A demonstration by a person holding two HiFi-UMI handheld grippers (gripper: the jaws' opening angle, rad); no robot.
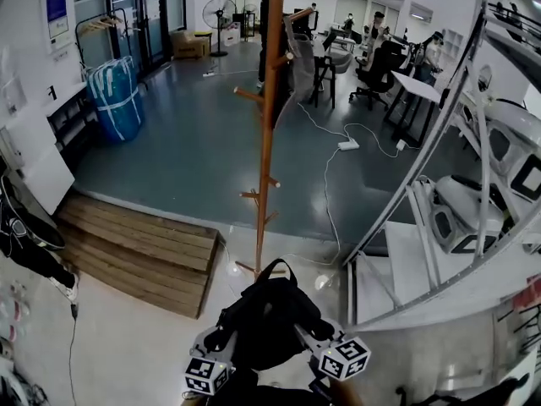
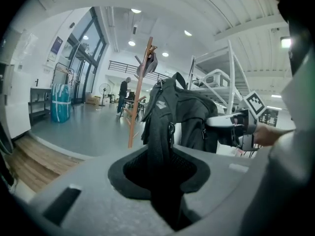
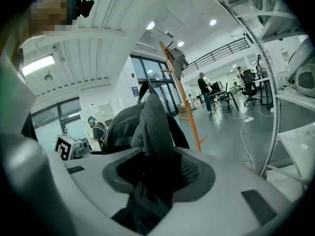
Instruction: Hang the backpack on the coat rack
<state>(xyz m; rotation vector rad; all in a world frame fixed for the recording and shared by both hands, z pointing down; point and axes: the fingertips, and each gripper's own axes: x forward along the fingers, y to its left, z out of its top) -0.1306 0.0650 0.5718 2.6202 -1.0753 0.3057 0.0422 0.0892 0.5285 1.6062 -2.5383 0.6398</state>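
Your left gripper [image 1: 221,341] and right gripper [image 1: 319,338] are both clamped on the backpack [image 1: 266,320], held up short of the rack [image 1: 268,125]. It's soft and saggy, so gripping both sides leaves the top loop [image 1: 272,269] free for a peg [image 1: 246,95].

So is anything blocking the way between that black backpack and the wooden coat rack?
Nothing visible does. The backpack faces the coat rack across open floor. A grey garment already hangs on its upper pegs.
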